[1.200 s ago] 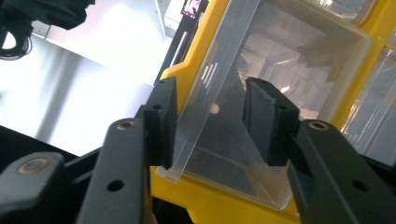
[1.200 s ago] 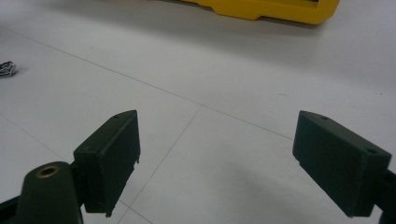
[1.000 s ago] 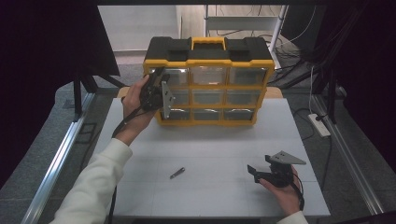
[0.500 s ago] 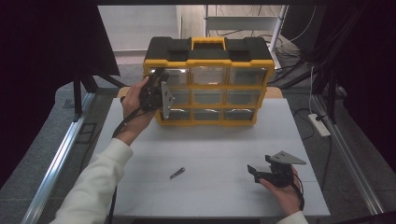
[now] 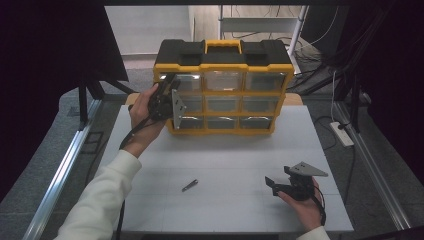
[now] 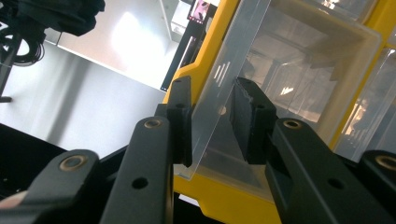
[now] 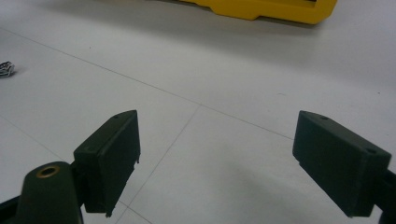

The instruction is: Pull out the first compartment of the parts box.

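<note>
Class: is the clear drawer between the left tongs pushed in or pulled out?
Partly pulled out: the clear drawer juts past the yellow frame.

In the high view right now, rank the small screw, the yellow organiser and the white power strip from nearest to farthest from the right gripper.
From the right gripper:
1. Small screw, on the table to its left.
2. White power strip, on the floor off the table's right edge.
3. Yellow organiser, at the table's far edge.

A white sleeve [image 5: 102, 192] covers the left arm. Both grippers, left [image 6: 212, 123] and right [image 7: 215, 163], are black with blocky pads, brass rivets in the jaw arms, grey three-cornered top plates [image 5: 306, 169] and trailing black cables [image 5: 131, 134].
</note>
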The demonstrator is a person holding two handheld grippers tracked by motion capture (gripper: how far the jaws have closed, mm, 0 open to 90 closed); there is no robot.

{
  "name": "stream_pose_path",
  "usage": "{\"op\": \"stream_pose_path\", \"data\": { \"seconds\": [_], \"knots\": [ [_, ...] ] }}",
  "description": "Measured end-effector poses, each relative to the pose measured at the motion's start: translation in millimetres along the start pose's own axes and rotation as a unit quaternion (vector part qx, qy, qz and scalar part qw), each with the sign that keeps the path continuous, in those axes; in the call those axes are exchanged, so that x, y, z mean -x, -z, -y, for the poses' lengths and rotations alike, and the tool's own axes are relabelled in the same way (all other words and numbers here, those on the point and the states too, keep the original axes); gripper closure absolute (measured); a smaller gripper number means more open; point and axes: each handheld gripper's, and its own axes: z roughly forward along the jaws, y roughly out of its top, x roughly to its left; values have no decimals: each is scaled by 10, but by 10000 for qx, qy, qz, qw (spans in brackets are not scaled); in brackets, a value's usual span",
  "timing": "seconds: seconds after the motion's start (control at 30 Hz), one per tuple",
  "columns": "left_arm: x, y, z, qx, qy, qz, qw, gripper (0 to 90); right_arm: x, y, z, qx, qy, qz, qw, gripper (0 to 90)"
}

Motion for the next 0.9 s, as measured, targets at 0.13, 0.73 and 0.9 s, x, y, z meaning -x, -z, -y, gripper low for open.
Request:
{"op": "stream_pose_path", "data": {
  "seconds": [0.13, 0.73, 0.9],
  "knots": [
    [0, 17, 3, 17, 24, 10, 10000, 697, 0, 0, 0, -11, 11, 18, 10000, 158],
    [0, 112, 12, 114, 82, 46, 9999, 693, 2, 6, -2, 21, 11, 5, 10000, 158],
    [-10, 136, 16, 128, 102, 64, 9998, 693, 3, 7, -2, 22, 11, 7, 10000, 158]
  ]
}}
